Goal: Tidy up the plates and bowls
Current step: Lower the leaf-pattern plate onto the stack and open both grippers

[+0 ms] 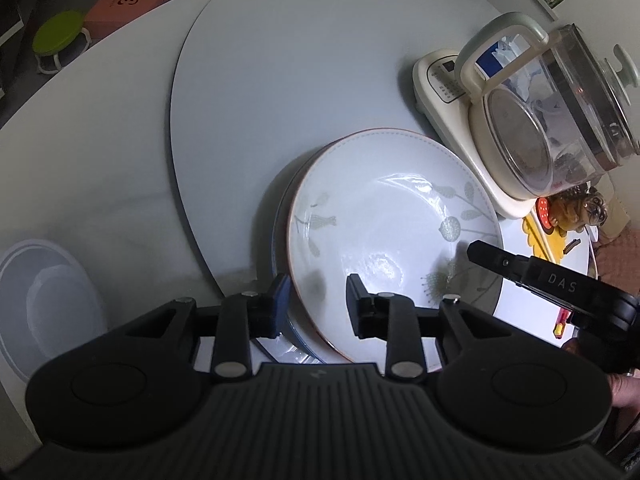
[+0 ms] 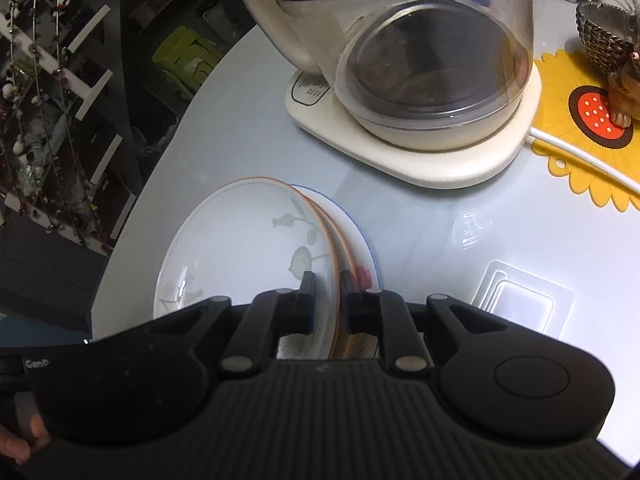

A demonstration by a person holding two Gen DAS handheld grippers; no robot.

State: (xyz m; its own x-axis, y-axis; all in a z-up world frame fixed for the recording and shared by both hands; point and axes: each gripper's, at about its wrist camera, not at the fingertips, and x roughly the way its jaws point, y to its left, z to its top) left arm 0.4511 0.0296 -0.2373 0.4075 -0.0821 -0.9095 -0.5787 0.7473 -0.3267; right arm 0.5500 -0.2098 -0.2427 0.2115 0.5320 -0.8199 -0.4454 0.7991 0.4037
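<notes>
A white plate with an orange rim and leaf pattern (image 1: 384, 232) lies on top of a blue-rimmed plate (image 1: 288, 348) on the round turntable (image 1: 280, 80). My left gripper (image 1: 318, 300) is open, its fingers straddling the top plate's near rim. My right gripper (image 2: 328, 292) is shut on the rim of the leaf plate (image 2: 240, 240), one finger inside, one under it; it also shows in the left wrist view (image 1: 520, 268). A second orange-rimmed plate and the blue-rimmed plate (image 2: 366, 256) lie beneath. A translucent bowl (image 1: 44, 304) sits at the left.
A glass kettle on a cream base (image 1: 540, 128) (image 2: 420, 80) stands close behind the plates. A yellow flower mat (image 2: 580, 120) with a figurine and a white cord lies to the right. A clear plastic lid (image 2: 520, 304) lies on the table. Green stools stand beyond the table edge.
</notes>
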